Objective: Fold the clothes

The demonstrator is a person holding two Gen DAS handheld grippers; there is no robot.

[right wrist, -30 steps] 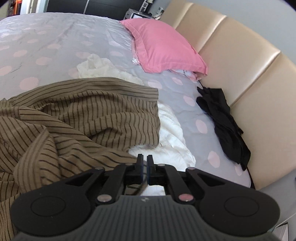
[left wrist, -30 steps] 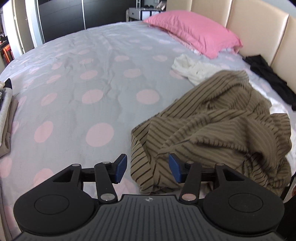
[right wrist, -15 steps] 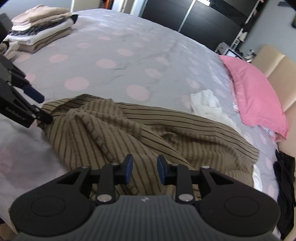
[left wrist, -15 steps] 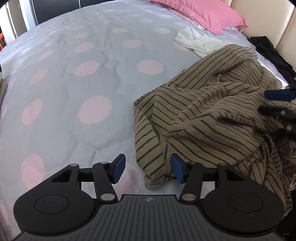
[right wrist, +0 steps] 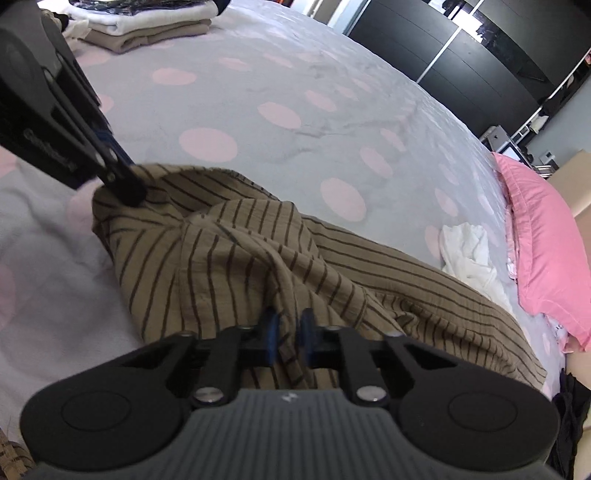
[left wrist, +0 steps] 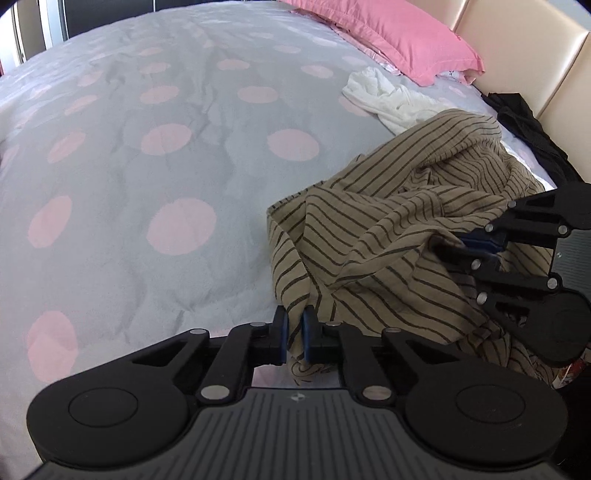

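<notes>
The brown striped shirt (left wrist: 399, 236) lies crumpled on the grey bedcover with pink dots (left wrist: 177, 155), on the side nearer the beige headboard (left wrist: 524, 48). The left gripper (left wrist: 293, 332) has just been closing and now pinches the shirt's near edge between its 2 blue pads, a fold of striped cloth standing between them. The right gripper (right wrist: 288, 332) has likewise just been closing and clamps a bunched ridge of the same shirt, further along towards the headboard. Beyond the shirt a white garment (left wrist: 384, 99) lies rumpled just below the pink pillow (left wrist: 391, 33), and a black garment (left wrist: 524, 125) rests against the headboard. A stack of folded clothes (right wrist: 147, 22) sits well apart at the bed's far corner.
</notes>
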